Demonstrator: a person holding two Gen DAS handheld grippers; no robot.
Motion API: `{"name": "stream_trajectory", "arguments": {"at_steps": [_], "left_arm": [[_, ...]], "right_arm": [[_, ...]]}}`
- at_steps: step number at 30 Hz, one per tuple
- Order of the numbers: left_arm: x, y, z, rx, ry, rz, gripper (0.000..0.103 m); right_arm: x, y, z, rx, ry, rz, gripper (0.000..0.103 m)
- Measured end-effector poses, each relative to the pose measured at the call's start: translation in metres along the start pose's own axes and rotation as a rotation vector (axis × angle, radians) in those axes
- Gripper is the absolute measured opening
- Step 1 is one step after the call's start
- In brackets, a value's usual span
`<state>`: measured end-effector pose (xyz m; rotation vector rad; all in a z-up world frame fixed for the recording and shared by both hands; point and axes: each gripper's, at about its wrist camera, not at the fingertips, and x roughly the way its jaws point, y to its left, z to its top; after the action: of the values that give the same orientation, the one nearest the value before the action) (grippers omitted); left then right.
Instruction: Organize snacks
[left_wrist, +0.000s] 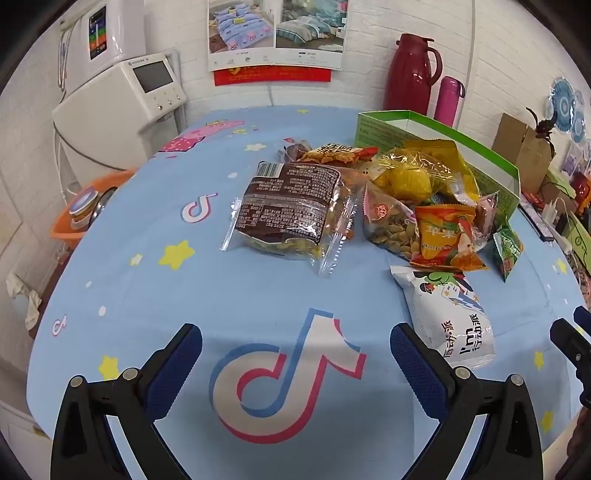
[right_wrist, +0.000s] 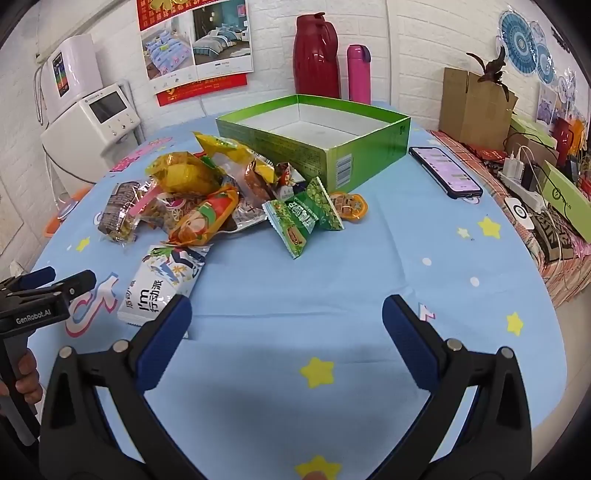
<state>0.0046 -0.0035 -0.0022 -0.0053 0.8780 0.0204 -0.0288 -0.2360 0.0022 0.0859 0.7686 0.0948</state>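
A heap of snack packets lies mid-table: a brown-labelled clear packet (left_wrist: 291, 210), a yellow bag (left_wrist: 417, 173), an orange packet (left_wrist: 447, 236), a white packet (left_wrist: 454, 321) nearest me, and green packets (right_wrist: 306, 214). Behind them stands an empty green box (right_wrist: 317, 147). My left gripper (left_wrist: 295, 350) hovers open over the blue cloth, short of the heap, with the white packet (right_wrist: 162, 284) by its right finger. My right gripper (right_wrist: 286, 321) is open too, over bare cloth to the right of the white packet. Neither holds anything.
A phone (right_wrist: 445, 171) lies right of the box. Red jug (right_wrist: 316, 55) and pink flask (right_wrist: 358, 74) stand at the back wall. A white appliance (left_wrist: 122, 107) and an orange basin (left_wrist: 88, 210) sit off the left edge. Cardboard box (right_wrist: 474, 107) and cables crowd the right.
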Motion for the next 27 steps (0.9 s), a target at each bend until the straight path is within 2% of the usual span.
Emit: {"name": "stream_trajectory", "arguments": {"at_steps": [27], "left_arm": [[0.01, 0.005, 0.0, -0.004, 0.016, -0.004, 0.103]], "right_arm": [[0.012, -0.001, -0.001, 0.019, 0.03, 0.008, 0.103]]}}
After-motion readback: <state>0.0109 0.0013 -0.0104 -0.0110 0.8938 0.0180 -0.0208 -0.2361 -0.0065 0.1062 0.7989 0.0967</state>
